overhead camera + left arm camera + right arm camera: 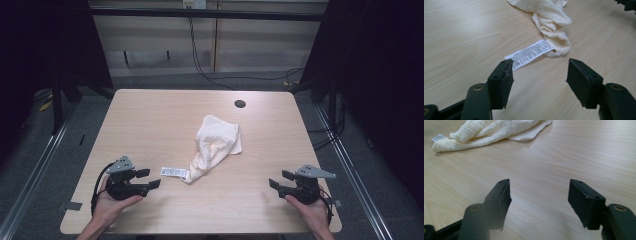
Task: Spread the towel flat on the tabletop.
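Both jaws are held wide, empty; the left gripper [148, 179] is best aimed past the label [530, 53], probably at the cloth [216, 145]; the right gripper [280, 181] is kept near.

I find one printed item: a white care label [530, 53] sewn to the narrow end of the cream cloth [549, 22], lying flat on the table [461, 37]. It carries several lines of small dark print. I cannot read any word or number.
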`<state>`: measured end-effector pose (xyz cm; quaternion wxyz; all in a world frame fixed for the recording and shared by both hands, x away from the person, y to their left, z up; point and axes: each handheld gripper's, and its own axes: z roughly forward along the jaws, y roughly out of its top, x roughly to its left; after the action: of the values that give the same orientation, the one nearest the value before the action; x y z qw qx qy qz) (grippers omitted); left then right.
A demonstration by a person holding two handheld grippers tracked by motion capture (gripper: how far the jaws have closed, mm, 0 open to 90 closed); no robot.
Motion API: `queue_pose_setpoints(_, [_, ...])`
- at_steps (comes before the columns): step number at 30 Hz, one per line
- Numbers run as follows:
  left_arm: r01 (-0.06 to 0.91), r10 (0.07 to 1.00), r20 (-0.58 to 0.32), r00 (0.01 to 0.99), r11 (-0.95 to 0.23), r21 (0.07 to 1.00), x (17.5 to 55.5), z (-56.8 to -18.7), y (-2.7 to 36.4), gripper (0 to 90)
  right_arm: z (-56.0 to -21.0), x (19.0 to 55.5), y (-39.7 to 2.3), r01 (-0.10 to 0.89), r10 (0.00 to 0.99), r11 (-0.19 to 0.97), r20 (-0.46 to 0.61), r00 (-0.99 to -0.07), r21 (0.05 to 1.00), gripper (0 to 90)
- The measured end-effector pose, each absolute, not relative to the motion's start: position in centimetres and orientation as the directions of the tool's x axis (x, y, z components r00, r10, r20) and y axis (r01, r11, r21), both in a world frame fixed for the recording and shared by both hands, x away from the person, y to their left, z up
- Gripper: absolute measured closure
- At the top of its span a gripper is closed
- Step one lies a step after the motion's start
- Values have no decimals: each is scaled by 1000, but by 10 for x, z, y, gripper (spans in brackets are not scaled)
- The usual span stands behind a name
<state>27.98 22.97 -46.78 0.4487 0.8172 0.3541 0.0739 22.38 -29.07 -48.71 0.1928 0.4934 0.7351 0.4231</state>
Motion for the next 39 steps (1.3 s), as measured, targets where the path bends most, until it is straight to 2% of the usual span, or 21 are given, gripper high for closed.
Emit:
queue_pose_setpoints(11, [534,632,-257,731,-295,792,283,-469,237,348,-487,226,-280,584,847,185,173,-503,790,408])
queue_pose_setpoints(16, [528,642,-243,728,-299,795,277,-467,241,350,-478,227,-265,573,808,219,183,-561,790,496])
queue_pose_setpoints(27, [511,607,-236,759,-330,794,279,-467,238,364,-463,243,-232,519,722,274,183,-667,810,524])
queue_pose_setpoints(35, [512,601,-245,760,-323,796,280,-467,237,364,-452,269,-197,482,664,315,173,-727,818,524])
queue_pose_setpoints(39, [510,606,-234,760,-334,792,280,-468,237,363,-448,291,-179,464,642,336,160,-749,820,558])
